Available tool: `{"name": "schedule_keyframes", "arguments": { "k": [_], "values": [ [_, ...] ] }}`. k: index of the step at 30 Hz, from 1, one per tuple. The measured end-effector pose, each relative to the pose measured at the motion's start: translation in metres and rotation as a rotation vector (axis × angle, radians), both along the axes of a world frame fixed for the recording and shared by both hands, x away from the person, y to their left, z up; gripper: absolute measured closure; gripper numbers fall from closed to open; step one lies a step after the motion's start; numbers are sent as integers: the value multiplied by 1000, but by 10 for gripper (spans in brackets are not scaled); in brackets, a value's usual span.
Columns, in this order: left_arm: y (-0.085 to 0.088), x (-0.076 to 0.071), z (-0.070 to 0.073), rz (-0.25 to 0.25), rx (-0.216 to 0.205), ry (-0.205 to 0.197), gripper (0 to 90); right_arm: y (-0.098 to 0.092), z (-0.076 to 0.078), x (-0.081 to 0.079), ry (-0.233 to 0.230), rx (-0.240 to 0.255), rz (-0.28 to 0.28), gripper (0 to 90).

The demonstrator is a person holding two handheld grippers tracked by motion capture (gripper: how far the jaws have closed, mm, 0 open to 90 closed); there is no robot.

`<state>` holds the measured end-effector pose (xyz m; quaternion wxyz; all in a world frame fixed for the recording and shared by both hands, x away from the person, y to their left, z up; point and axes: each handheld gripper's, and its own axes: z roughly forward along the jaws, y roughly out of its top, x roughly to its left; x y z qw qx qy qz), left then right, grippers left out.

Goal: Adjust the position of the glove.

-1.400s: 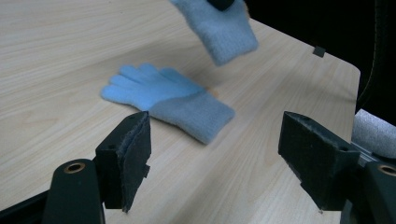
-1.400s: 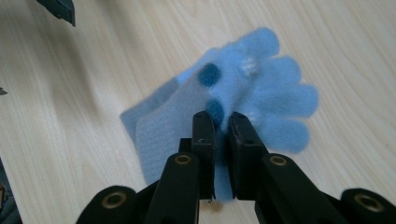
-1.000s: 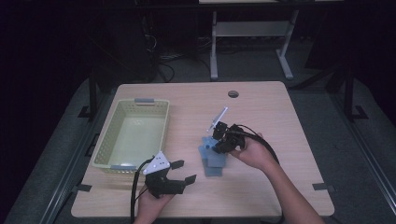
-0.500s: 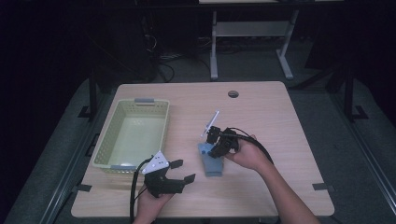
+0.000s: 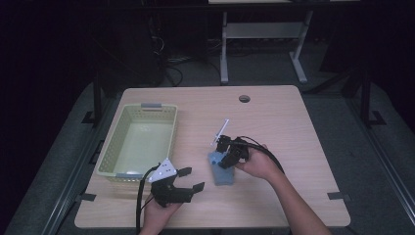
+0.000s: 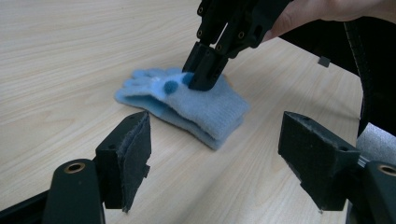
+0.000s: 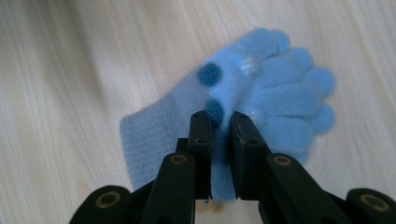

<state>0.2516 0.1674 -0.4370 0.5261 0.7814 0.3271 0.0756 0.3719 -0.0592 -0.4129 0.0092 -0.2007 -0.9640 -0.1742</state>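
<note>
- The right hand (image 5: 258, 165) comes in from the lower right of the high view, its forearm slanting up toward the centre of the frame, and tips its black right gripper (image 5: 226, 157) down onto a pair of fuzzy light-blue knitted gloves (image 5: 221, 168).
- In the right gripper view its jaws are drawn close together, pinching a ridge of the glove fabric near two dark-blue dots, with the glove fingers fanned toward the upper right of that frame.
- The left gripper view shows the same grip from the side: the right gripper points steeply downward at upper centre, biting the top of the stacked gloves.
- The left hand (image 5: 157, 213) sits at the bottom edge of the high view, left of centre, holding the black left gripper (image 5: 188, 180) level and low over the wood, aimed to the right toward the gloves.
- Its jaws are spread wide with nothing between them, well short of the gloves.
- The gloves lie flat on the light wood-grain tabletop (image 5: 284, 122), slightly below centre in the high view.
- A pale yellow-green plastic basket (image 5: 110, 149) stands at the left of the tabletop, nothing inside it.
- A round cable hole (image 5: 244, 98) sits near the far edge.
- Beyond the tabletop the room is dark: grey floor, a white metal stand (image 5: 262, 30) at top centre, tangled cables beside it.
</note>
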Motion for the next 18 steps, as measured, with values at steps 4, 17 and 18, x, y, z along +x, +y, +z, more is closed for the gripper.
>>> {"name": "schedule_keyframes", "arguments": {
  "k": [4,17,18],
  "values": [
    [0,0,0,-1,0,-1,253,0,-4,2,10,-7,-7,752],
    [-5,-2,-2,-12,4,5,253,4,-6,3,-34,57,-102,793],
    [-5,-2,-2,-12,4,5,253,4,-6,3,-34,57,-102,793]
  ]
}}
